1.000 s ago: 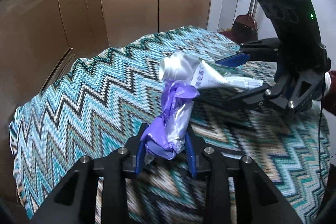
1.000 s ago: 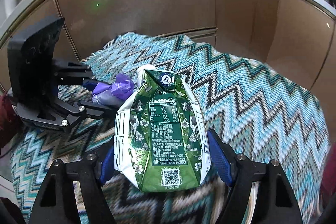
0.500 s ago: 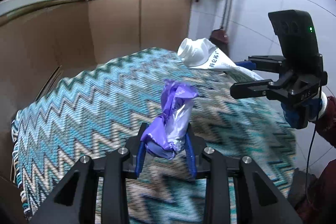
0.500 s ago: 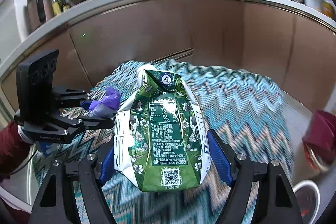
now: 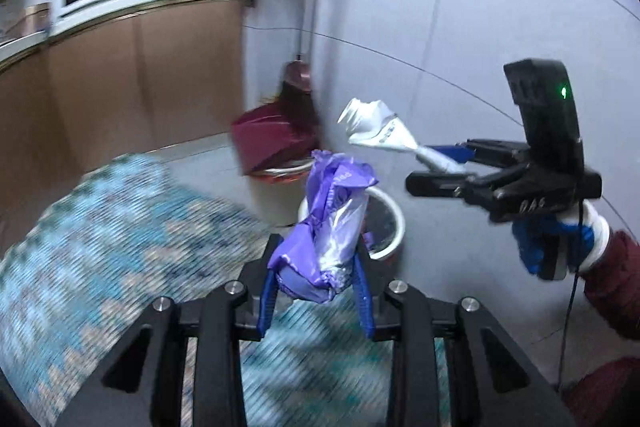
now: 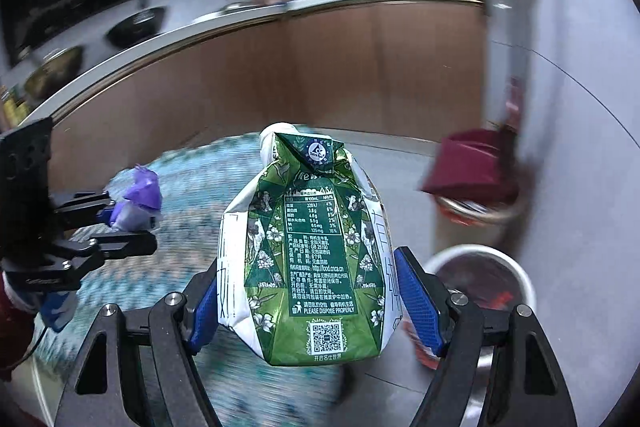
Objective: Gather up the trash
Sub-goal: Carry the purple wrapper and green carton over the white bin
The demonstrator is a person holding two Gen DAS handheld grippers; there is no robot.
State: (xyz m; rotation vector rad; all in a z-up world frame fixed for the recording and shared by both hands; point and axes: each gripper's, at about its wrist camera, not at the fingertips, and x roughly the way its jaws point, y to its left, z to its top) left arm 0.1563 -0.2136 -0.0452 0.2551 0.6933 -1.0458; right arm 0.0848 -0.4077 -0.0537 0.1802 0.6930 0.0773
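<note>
The left gripper (image 5: pixel 316 297) sits at six o'clock in its own view, and its blue tongs are pressed narrow on a crumpled purple and silver plastic wrapper (image 5: pixel 326 227). The wrapper stands up out of the tongs, held near its bottom end so it will not slip out while it is carried. Under it, from about seven to nine o'clock, is the blurry blue zigzag cloth (image 5: pixel 100 227) of the table. Just past the wrapper, near the middle of the view, sits a round white trash bin (image 5: pixel 394 227) on the floor, with a dark red dustpan (image 5: pixel 272 141) resting on another bin at about eleven o'clock from it. I think the wrapper is pointed that way so it can be dropped in. At three o'clock the right gripper (image 5: pixel 440 167) holds a squashed green and white milk carton (image 5: pixel 380 131) out in the air, well above the floor. In the right view, that carton (image 6: pixel 308 259) fills the middle, with the blue tongs spread fairly wide to fit around its fat sides and squeezing it. The white bin (image 6: pixel 480 275) shows at four o'clock, close beside the carton. Both pieces of trash look ready to go into a bin, but neither one is over the opening yet.
</note>
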